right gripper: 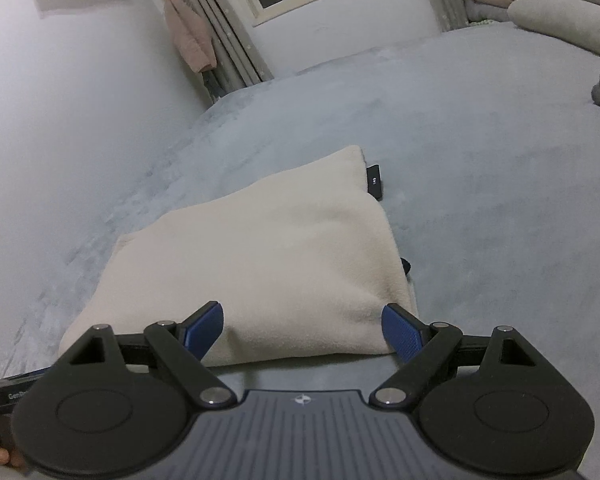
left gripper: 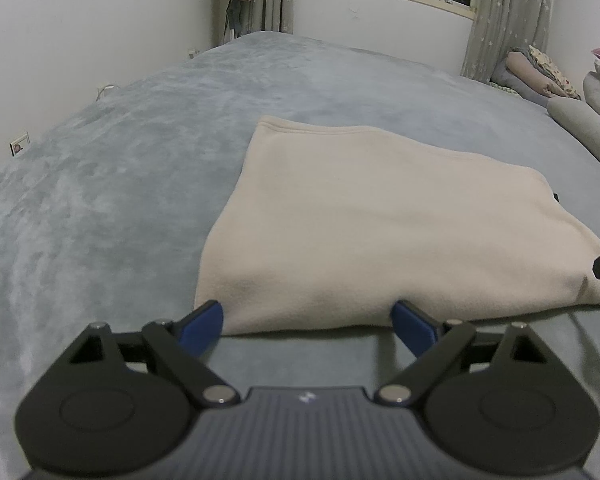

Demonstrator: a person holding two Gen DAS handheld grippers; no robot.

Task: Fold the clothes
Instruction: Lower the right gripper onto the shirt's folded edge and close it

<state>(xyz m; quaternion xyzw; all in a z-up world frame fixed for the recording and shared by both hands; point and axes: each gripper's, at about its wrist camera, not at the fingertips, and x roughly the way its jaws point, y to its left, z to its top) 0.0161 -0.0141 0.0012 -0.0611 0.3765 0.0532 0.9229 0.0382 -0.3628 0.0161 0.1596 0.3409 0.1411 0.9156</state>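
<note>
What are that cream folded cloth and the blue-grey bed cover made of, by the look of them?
The cream folded cloth looks like fleece: matte, slightly fuzzy, with thick soft rounded edges. The blue-grey bed cover looks like plush, perhaps velvety polyester: its short pile shows light and dark brushed streaks. Neither fibre can be confirmed by sight.

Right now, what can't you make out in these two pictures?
- Garment type: folded cream cloth, sleeves or collar tucked away, both views.
- Tag print: too small, right view.
- Garment's near edge: partly behind the open left gripper and open right gripper.
- Pillows: cut off by the frame, left view.
</note>
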